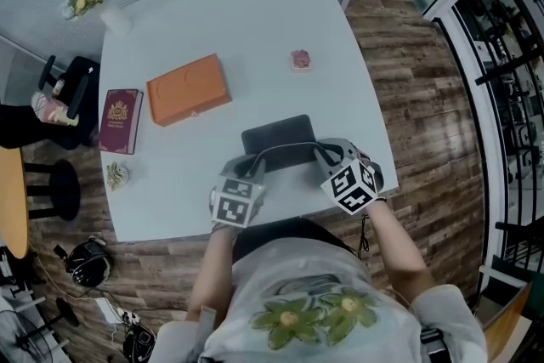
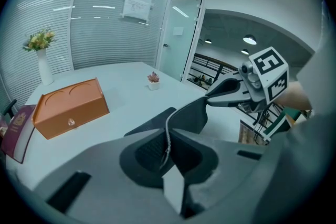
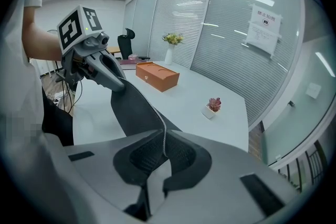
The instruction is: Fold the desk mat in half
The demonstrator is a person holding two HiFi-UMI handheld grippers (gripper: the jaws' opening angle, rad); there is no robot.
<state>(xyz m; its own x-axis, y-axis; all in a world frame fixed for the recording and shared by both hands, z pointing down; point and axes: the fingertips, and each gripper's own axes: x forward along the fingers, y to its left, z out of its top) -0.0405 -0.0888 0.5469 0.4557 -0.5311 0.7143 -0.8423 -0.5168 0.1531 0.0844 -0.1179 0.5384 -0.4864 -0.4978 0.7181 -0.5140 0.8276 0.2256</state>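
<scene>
You've got both claws pinched tight on the desk mat [image 1: 279,134] right now. Your left gripper [image 2: 167,150] is clamped on its near left corner and your right gripper [image 3: 164,150] on the near right corner. In each gripper view the mat's thin dark edge runs straight up between the closed jaws.

The near edge is lifted off the table [image 1: 255,21] and sags in a curve between your two grippers. The far part of the mat lies flat on the white top, around the near middle of the table.

Further out on the left there's an orange box [image 1: 188,88], with a dark red book [image 1: 121,121] just left of it. A little potted plant [image 1: 300,59] sits beyond the mat, a bit to the right. A vase of flowers [image 1: 100,0] stands at the far left corner.
</scene>
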